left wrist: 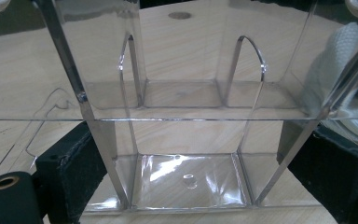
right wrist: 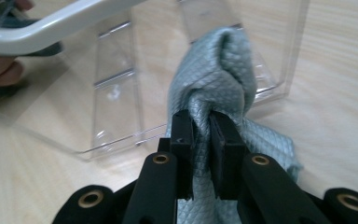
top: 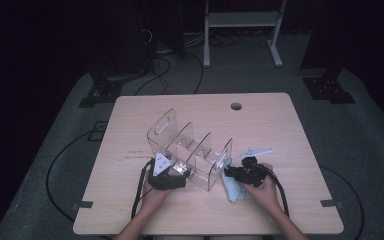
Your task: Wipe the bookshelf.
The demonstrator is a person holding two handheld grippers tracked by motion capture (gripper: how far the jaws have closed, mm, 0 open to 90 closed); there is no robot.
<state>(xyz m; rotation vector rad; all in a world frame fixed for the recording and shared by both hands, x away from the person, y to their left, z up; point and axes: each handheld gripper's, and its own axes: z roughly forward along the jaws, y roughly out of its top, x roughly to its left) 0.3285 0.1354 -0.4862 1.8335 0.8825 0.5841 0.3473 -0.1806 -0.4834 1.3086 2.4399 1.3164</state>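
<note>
Wiping of clear organizer [top: 190,150] just starting, mid-bench [top: 280,200].
Left gripper [top: 172,177] jaws spread wide, clamping organizer's near wall; right gripper [right wrist: 200,135] jaws clenched on grey cloth [right wrist: 223,74], touching its end wall; compartments unwiped.

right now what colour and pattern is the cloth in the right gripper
Pale blue-grey with a quilted diamond weave; the cloth shows best in the right gripper view.
</note>
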